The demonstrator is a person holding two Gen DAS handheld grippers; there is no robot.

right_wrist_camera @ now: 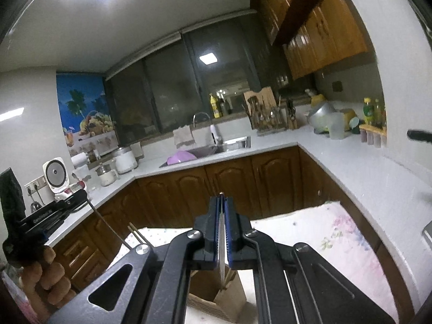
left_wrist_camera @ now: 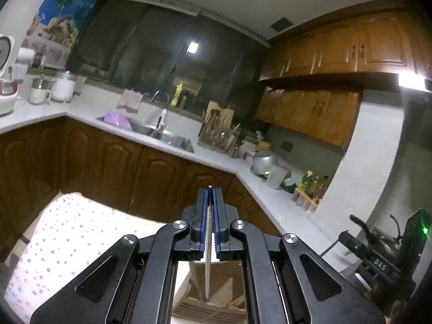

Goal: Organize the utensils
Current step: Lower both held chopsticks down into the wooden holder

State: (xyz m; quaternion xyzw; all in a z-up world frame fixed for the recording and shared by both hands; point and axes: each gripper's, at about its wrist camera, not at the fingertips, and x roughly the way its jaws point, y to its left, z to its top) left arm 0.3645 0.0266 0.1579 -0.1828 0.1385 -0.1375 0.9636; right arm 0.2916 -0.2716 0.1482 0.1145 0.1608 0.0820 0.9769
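My left gripper (left_wrist_camera: 209, 189) is shut on a thin metal utensil (left_wrist_camera: 208, 267) that hangs down between the jaws toward a wooden utensil box (left_wrist_camera: 216, 297) on the table. My right gripper (right_wrist_camera: 221, 195) is shut on another thin metal utensil (right_wrist_camera: 222, 264), its lower end over a wooden box (right_wrist_camera: 216, 294). Which kind of utensil each is cannot be told. The left gripper also shows in the right wrist view (right_wrist_camera: 83, 197), held by a hand, with its utensil's thin shaft (right_wrist_camera: 108, 224) slanting down. Chopstick tips (right_wrist_camera: 136, 233) stick up nearby. The right gripper's body shows at the right in the left wrist view (left_wrist_camera: 378, 253).
A table with a dotted cloth (left_wrist_camera: 62, 240) lies below, floral at its right side (right_wrist_camera: 348, 243). Beyond are brown cabinets (left_wrist_camera: 113, 172), a white counter (left_wrist_camera: 272, 202) with a sink (left_wrist_camera: 162, 135), a knife block and cutlery rack (left_wrist_camera: 218, 132), pots and bottles (left_wrist_camera: 310, 186).
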